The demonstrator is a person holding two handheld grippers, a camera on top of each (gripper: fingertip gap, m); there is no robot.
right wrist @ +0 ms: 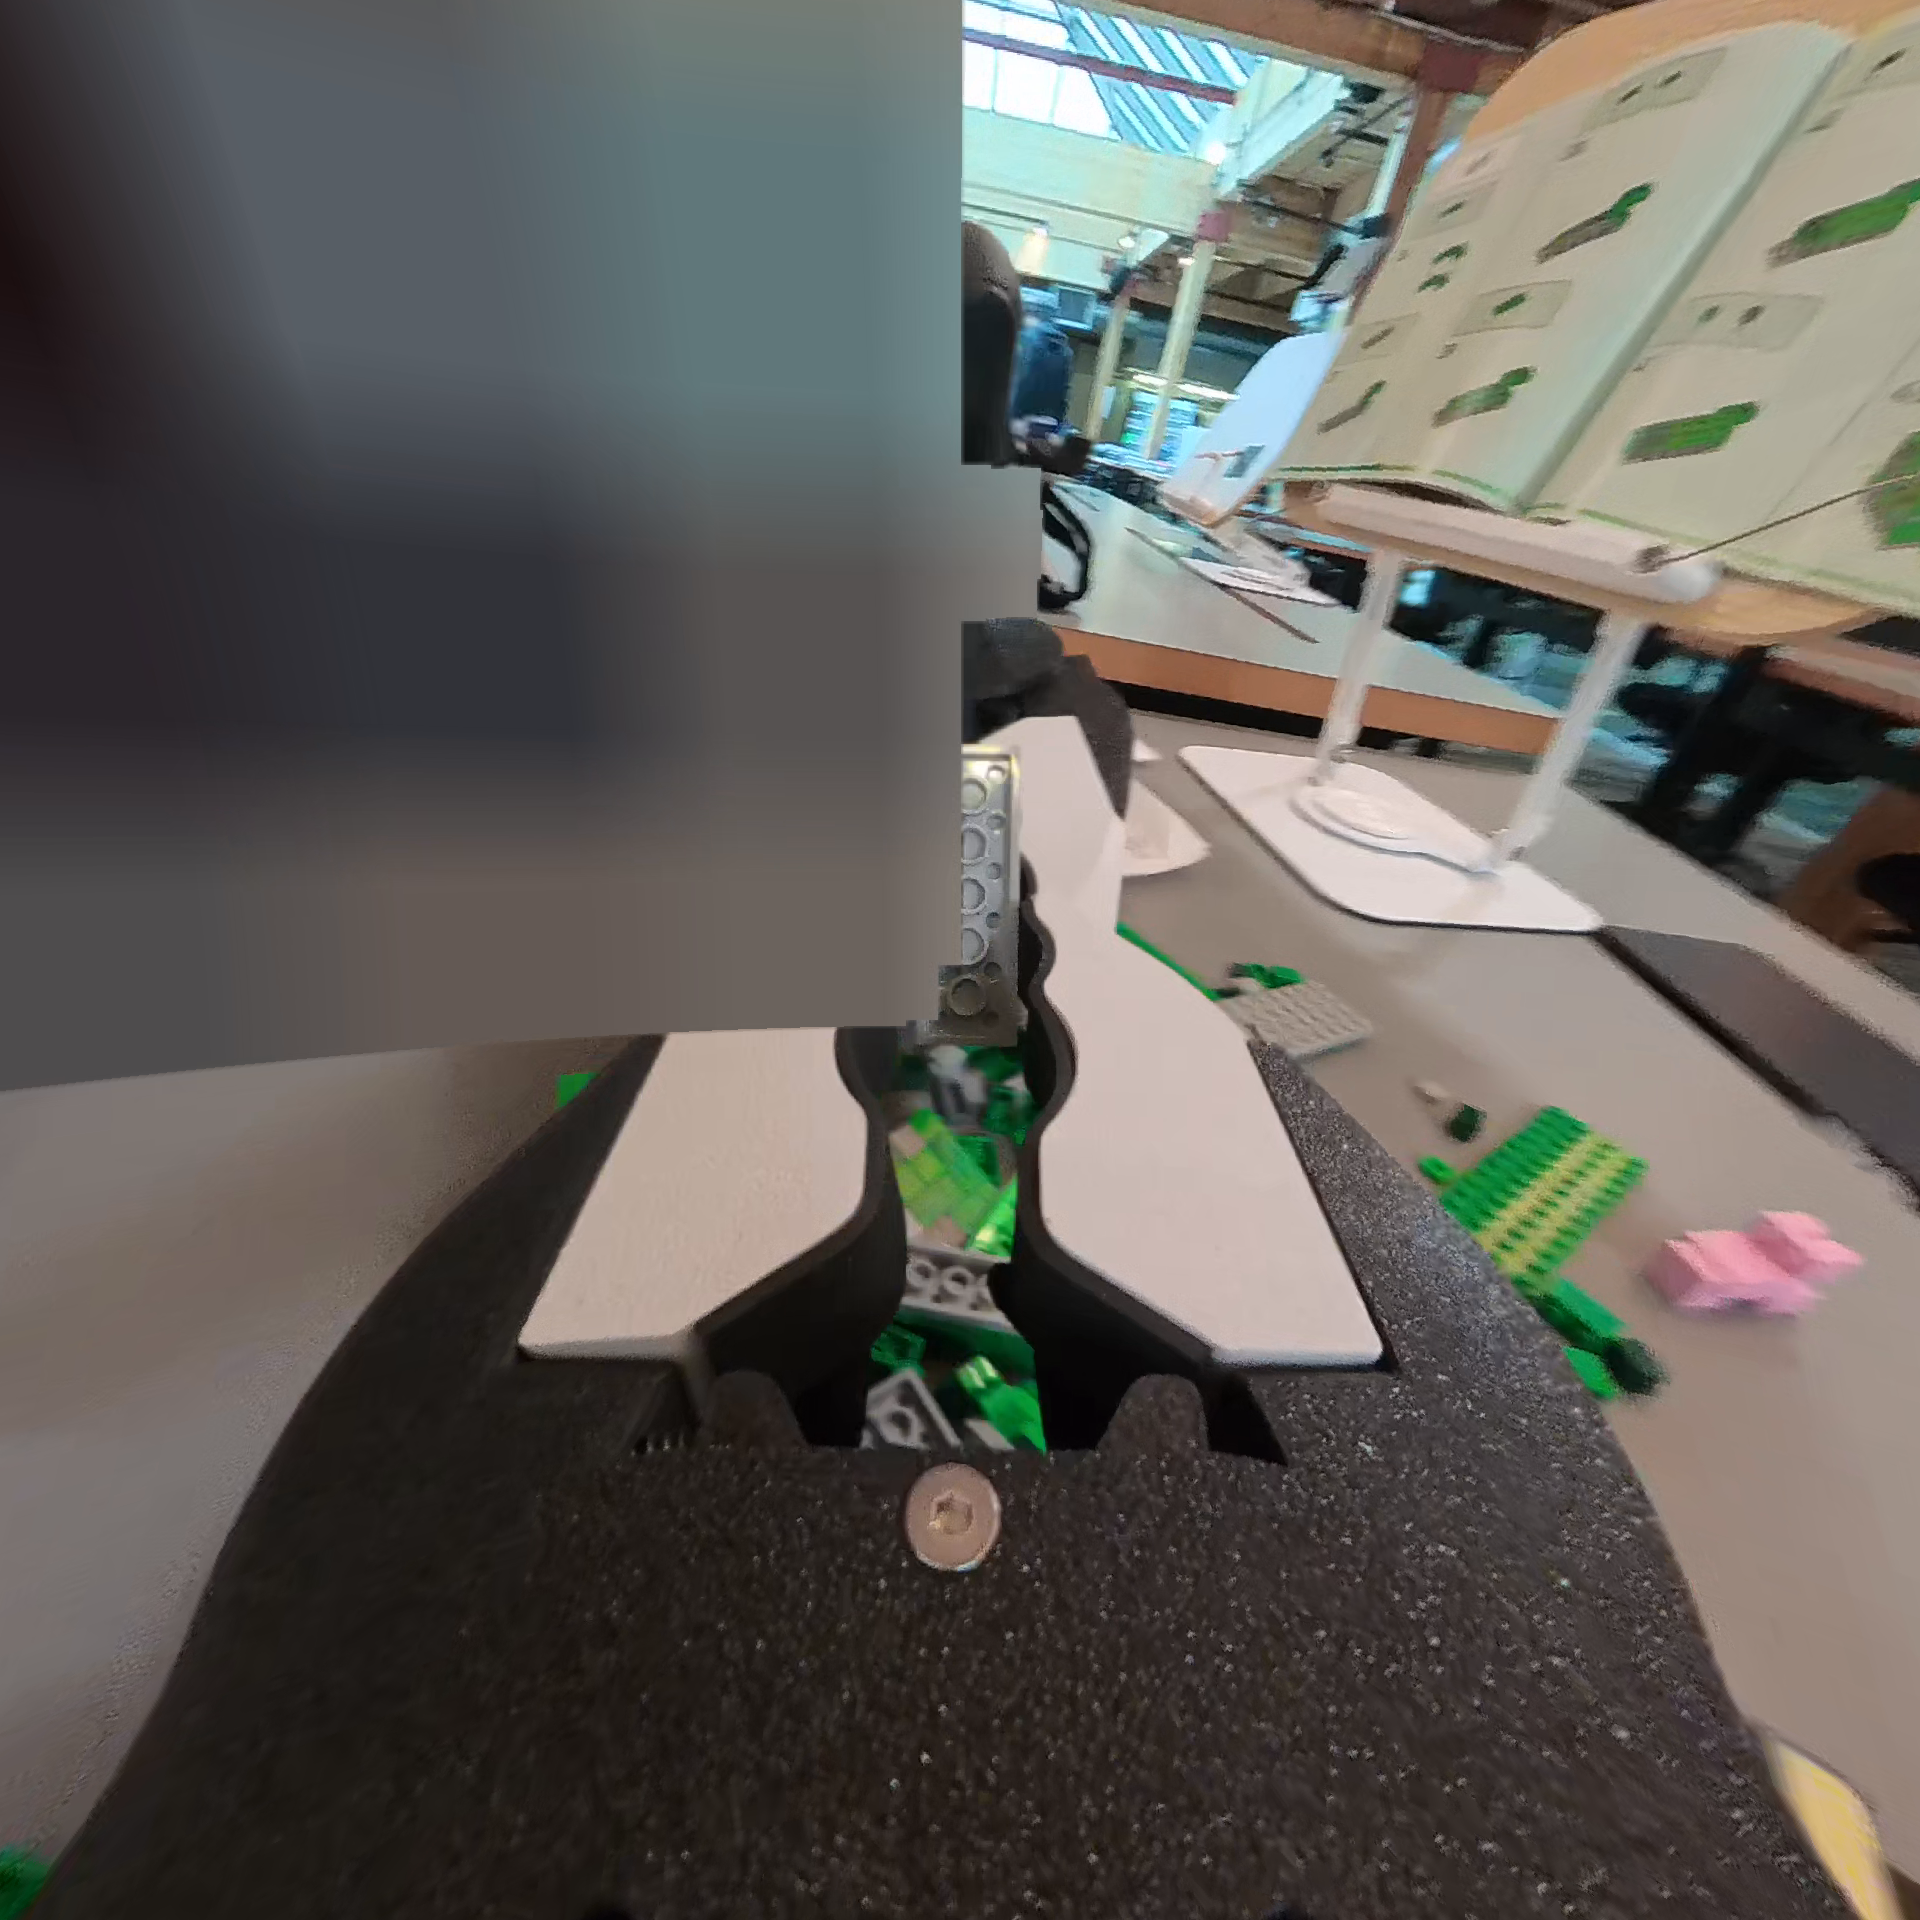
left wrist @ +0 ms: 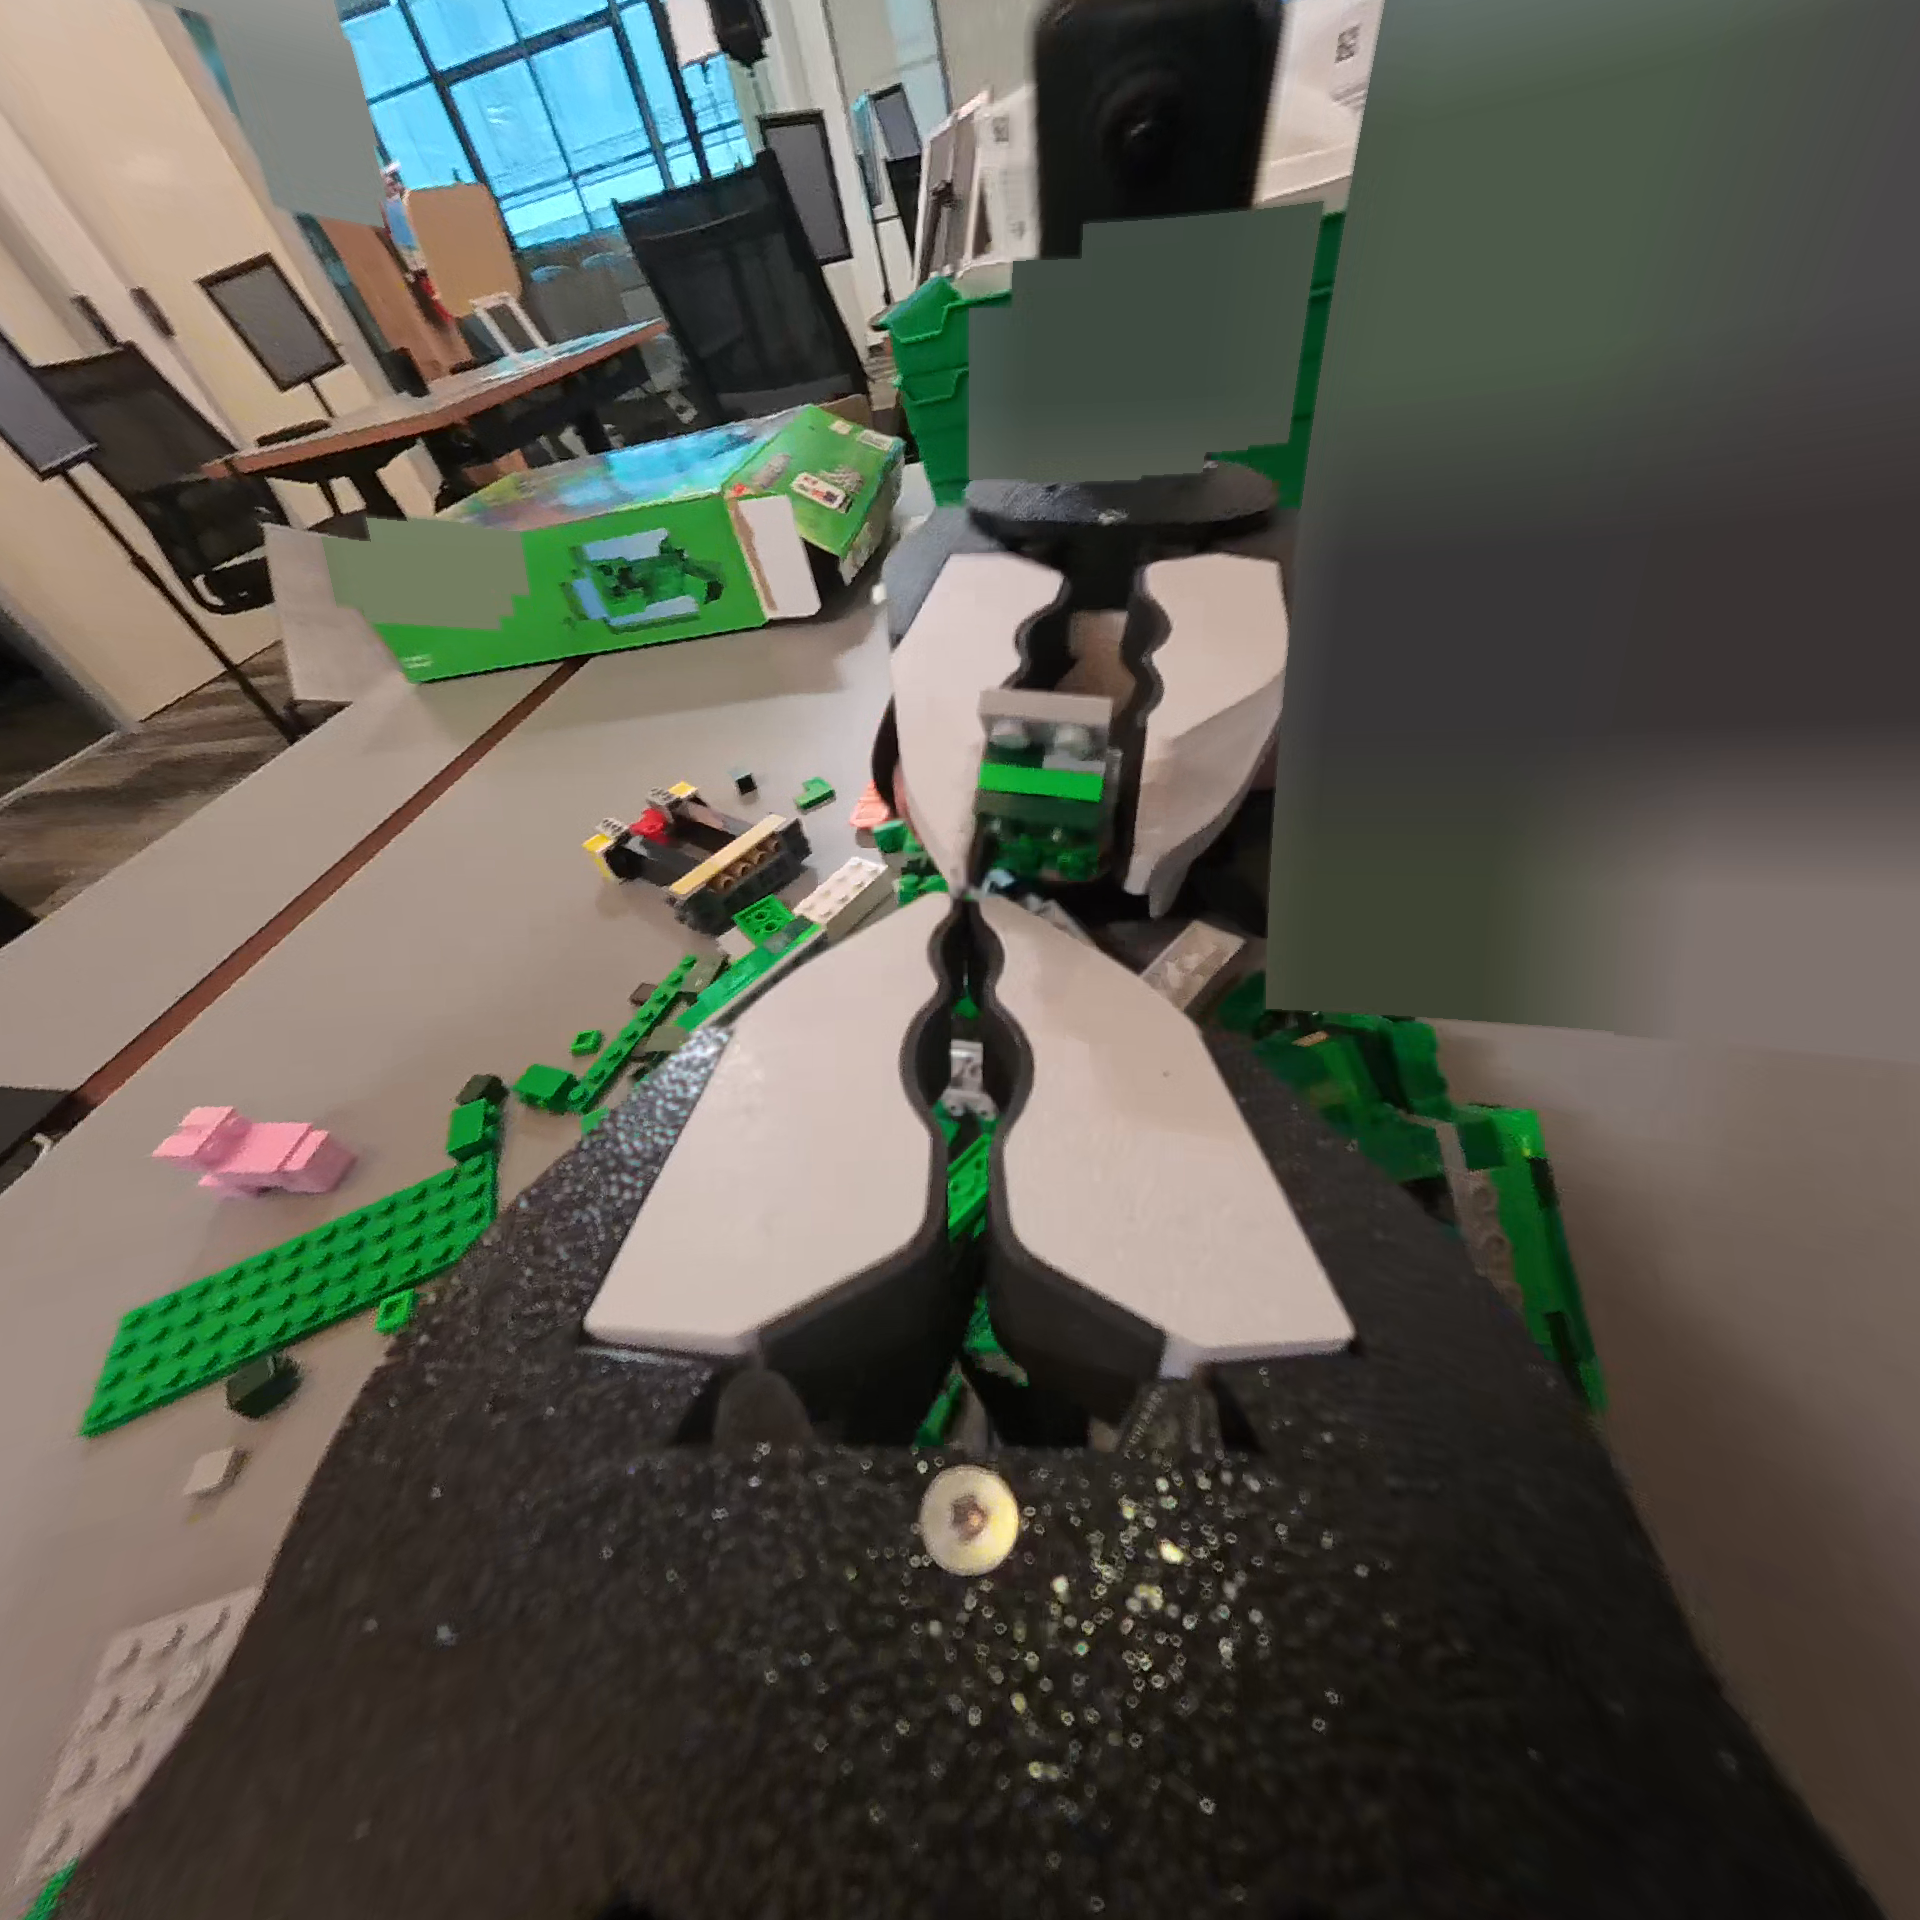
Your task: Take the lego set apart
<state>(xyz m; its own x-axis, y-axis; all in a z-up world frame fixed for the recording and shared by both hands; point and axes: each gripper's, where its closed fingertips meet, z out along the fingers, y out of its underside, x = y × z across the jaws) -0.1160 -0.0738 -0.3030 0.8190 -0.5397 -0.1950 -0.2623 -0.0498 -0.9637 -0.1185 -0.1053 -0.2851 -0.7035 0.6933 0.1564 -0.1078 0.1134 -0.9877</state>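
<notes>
My right gripper (right wrist: 987, 821) is shut on a small lego chunk (right wrist: 982, 894) whose grey plate shows its holed underside; its left finger is hidden by a blurred patch. In the left wrist view the right gripper (left wrist: 1049, 831) faces me, holding the grey, green and black chunk (left wrist: 1044, 800) above the table. My left gripper (left wrist: 966, 902) is shut, with its tips together at the chunk's lower left corner. I cannot tell whether a piece is pinched between them. A pile of loose green and grey bricks (left wrist: 1382, 1101) lies below; it also shows between the right fingers (right wrist: 956, 1174).
A pink pig figure (left wrist: 255, 1148) (right wrist: 1756, 1262), a green baseplate (left wrist: 301, 1288) (right wrist: 1538, 1195) and a black and yellow sub-build (left wrist: 696, 842) lie on the grey table. The green box (left wrist: 623, 561) stands behind. An open instruction booklet (right wrist: 1621, 312) sits on a white stand (right wrist: 1382, 842). My two grippers' fingertips are within a few centimetres of each other. The green baseplate (left wrist: 301, 1288) is about 20 cm from both grippers' fingertips.
</notes>
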